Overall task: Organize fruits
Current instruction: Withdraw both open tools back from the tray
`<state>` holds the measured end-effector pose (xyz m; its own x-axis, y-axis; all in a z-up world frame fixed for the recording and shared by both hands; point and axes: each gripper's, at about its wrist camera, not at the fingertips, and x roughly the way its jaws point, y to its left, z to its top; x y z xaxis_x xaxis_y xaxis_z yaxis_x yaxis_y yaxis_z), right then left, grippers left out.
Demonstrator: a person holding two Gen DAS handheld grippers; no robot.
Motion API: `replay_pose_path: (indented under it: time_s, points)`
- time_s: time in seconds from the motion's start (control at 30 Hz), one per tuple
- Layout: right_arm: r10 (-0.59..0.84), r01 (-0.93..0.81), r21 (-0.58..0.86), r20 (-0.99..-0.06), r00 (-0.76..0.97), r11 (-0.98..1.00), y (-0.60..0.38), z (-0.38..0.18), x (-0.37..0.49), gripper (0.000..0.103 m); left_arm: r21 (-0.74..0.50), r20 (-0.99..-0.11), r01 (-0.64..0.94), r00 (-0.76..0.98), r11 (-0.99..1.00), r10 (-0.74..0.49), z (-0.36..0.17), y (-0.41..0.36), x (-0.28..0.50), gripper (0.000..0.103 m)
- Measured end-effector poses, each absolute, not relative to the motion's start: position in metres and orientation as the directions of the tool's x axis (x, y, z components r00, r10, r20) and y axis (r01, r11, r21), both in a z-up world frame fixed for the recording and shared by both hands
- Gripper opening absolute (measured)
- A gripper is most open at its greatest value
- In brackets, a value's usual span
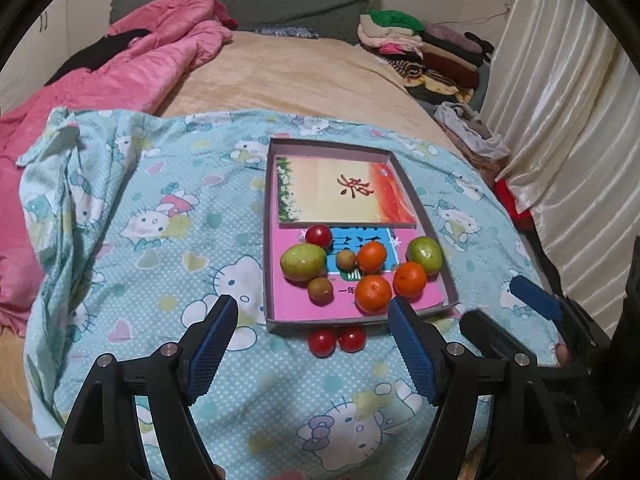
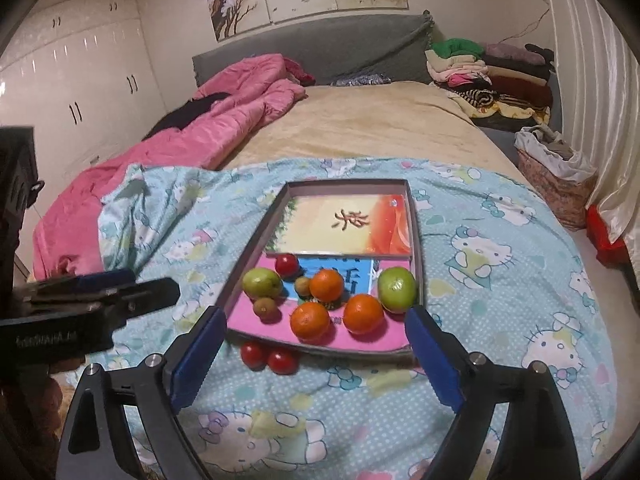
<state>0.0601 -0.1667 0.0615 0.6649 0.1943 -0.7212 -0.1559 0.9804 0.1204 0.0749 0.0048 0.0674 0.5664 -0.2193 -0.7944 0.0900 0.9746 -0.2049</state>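
Observation:
A shallow cardboard tray (image 1: 451, 286) (image 2: 240, 280) lies on a Hello Kitty sheet (image 1: 160, 264) (image 2: 500, 280). In it are books, three oranges (image 1: 373, 294) (image 2: 310, 321), two green fruits (image 1: 303, 262) (image 2: 397, 289), two small brown fruits (image 1: 320, 289) (image 2: 265, 307) and a red tomato (image 1: 318, 236) (image 2: 287, 265). Two red tomatoes (image 1: 322, 342) (image 2: 253, 354) lie on the sheet just outside the tray's near edge. My left gripper (image 1: 314, 312) is open and empty above them. My right gripper (image 2: 316, 320) is open and empty by the tray's near edge.
The sheet covers the foot of a bed with a pink quilt (image 1: 120, 68) (image 2: 180, 132) at the left. Folded clothes (image 1: 420, 52) (image 2: 480, 68) are piled at the far right. A curtain (image 1: 560, 100) and a bag (image 2: 556, 172) stand at the right.

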Motion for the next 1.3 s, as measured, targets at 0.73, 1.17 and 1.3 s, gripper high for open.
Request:
replay_pose_path:
  time_s: [0.73, 1.17, 1.3]
  points:
    - [0.193, -0.154, 0.126, -0.794, 0.577, 0.98, -0.157, 0.001, 0.061, 0.091, -0.172, -0.836, 0.089, 0.513, 0.981, -0.193, 0.011, 0.009, 0.079, 0.079]
    - [0.189, -0.154, 0.124, -0.824, 0.535, 0.98, -0.153, -0.028, 0.065, 0.091, -0.164, -0.861, 0.124, 0.466, 0.979, -0.203, -0.019, 0.004, 0.082, 0.079]
    - [0.181, -0.153, 0.117, -0.83, 0.528, 0.981, -0.151, -0.034, 0.067, 0.091, -0.183, -0.866, 0.139, 0.446, 0.973, -0.226, -0.027, 0.002, 0.085, 0.079]
